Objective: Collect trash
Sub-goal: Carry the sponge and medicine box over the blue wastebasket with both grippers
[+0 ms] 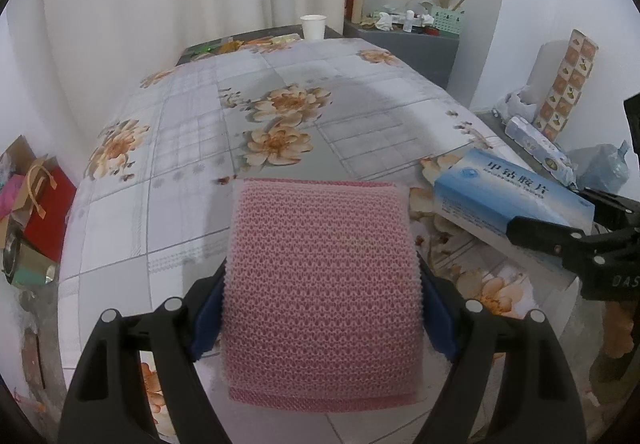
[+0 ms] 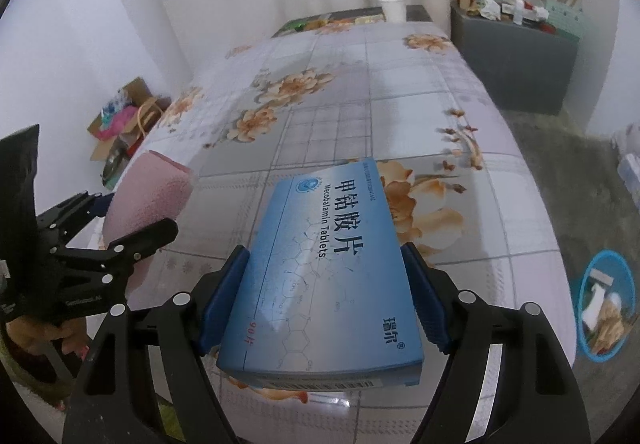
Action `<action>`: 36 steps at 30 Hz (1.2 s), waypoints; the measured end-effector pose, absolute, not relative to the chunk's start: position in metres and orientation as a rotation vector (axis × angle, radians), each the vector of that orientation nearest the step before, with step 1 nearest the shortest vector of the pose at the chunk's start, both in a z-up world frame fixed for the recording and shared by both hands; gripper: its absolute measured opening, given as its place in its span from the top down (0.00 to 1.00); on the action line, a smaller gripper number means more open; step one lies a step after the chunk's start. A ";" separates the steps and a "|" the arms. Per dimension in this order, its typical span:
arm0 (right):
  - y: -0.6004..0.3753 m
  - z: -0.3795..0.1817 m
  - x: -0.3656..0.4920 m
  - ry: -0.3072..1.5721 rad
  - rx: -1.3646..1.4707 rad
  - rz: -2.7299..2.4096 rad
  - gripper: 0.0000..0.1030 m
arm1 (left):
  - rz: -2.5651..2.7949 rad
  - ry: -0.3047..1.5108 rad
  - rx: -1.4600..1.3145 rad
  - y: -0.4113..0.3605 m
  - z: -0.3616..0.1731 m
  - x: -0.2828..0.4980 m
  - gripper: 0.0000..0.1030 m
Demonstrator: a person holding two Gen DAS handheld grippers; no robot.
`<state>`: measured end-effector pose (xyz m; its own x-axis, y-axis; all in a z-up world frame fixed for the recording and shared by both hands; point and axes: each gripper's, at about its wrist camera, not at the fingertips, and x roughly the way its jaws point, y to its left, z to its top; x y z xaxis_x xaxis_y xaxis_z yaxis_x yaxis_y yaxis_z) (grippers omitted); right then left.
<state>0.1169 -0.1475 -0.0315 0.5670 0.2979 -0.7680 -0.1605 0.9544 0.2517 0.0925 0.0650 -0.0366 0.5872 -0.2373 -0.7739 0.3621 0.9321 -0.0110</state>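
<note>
A pink knitted sponge block (image 1: 320,284) fills the middle of the left wrist view, and my left gripper (image 1: 320,308) is shut on it, blue pads pressed to both its sides, above the flowered tablecloth (image 1: 224,116). The right wrist view shows the same pink block (image 2: 156,200) at the left, held by the left gripper (image 2: 132,228). A blue medicine box (image 2: 320,276) printed "Mecobalamin Tablets" sits between my right gripper's (image 2: 324,300) blue pads, which are shut on its long sides. That box (image 1: 508,192) and the right gripper (image 1: 560,220) show at the right of the left wrist view.
A blue bin (image 2: 606,308) with trash in it stands on the floor right of the table. A white paper cup (image 1: 313,26) and wrappers sit at the table's far end. A grey cabinet (image 2: 516,60) with clutter is behind it. Bags and boxes (image 1: 36,204) lie on the floor at left.
</note>
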 end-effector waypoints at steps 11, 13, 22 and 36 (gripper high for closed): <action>-0.221 -0.007 0.084 0.777 0.379 0.167 0.30 | -0.555 0.832 0.184 -0.012 0.006 0.111 0.23; -0.250 -0.004 0.070 0.738 0.433 0.109 0.30 | -0.636 0.842 0.189 -0.046 0.014 0.119 0.23; -0.419 -0.034 -0.003 0.638 0.723 -0.287 0.30 | -0.943 0.952 0.256 -0.235 0.012 0.134 0.23; -0.629 -0.190 -0.007 0.790 1.194 -0.498 0.30 | -1.137 1.200 0.618 -0.515 -0.143 0.096 0.23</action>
